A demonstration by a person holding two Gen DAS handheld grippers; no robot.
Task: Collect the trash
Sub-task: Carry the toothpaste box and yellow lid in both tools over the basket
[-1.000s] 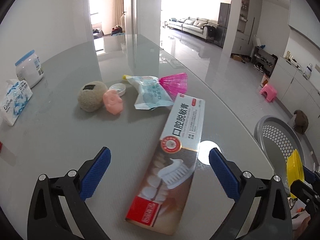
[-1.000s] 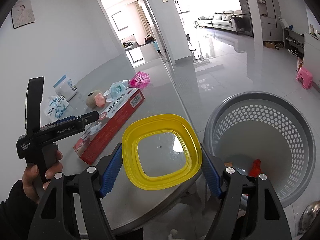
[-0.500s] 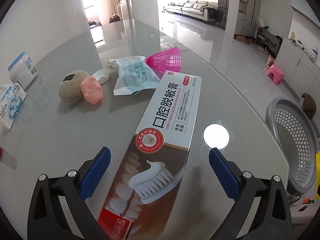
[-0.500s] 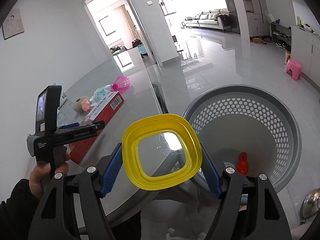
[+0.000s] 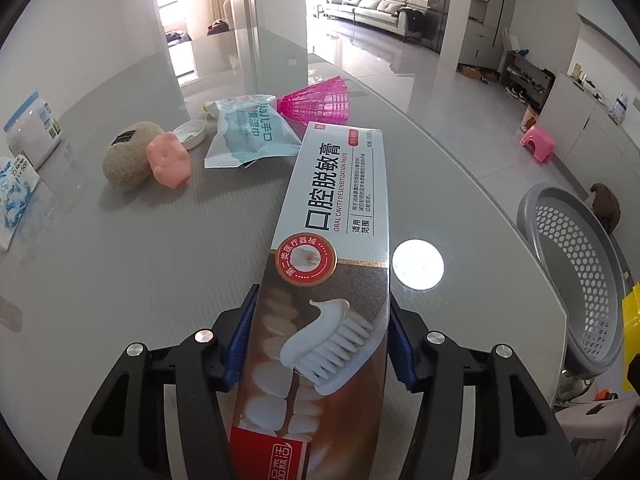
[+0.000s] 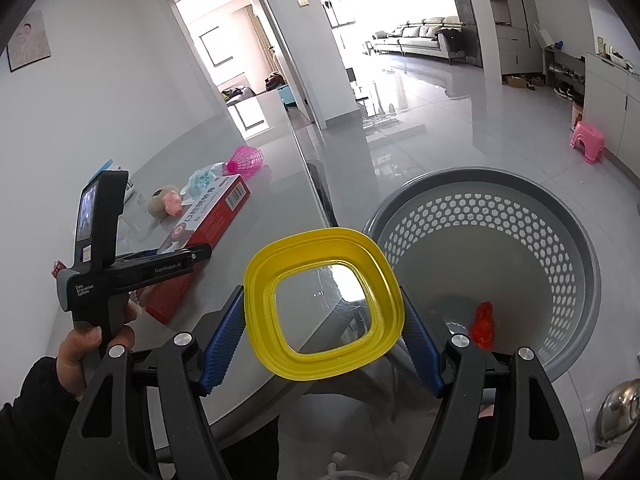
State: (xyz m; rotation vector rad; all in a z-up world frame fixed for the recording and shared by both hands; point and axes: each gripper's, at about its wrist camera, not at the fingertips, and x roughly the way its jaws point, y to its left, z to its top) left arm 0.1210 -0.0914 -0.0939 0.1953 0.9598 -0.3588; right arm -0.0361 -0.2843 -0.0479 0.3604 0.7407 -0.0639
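A long toothpaste box (image 5: pixel 332 216) lies on the grey glass table (image 5: pixel 140 280). My left gripper (image 5: pixel 318 344) has come down over its near end, jaws closing, and both blue pads touch the box's long sides. The right wrist view shows the same box (image 6: pixel 208 216) with a hand holding that gripper (image 6: pixel 160 264). My right gripper (image 6: pixel 322 340) is shut on a yellow lid (image 6: pixel 320 236) with a clear window, held off the table edge beside the grey perforated basket (image 6: pixel 560 240). A red scrap (image 6: pixel 483 325) lies in the basket.
Beyond the box lie a wet-wipe packet (image 5: pixel 248 132), a pink shuttlecock (image 5: pixel 320 100), a pink toy (image 5: pixel 168 160), a beige ball (image 5: pixel 126 154) and a white cap (image 5: pixel 192 132). A white jar (image 5: pixel 32 132) and tissue pack (image 5: pixel 16 196) sit far left. The basket (image 5: pixel 560 248) stands on the floor right of the table.
My left gripper dropped closer to the toothpaste box and its jaws closed from wide apart onto the box's sides. The right gripper, still holding the lid, shifted toward the basket.
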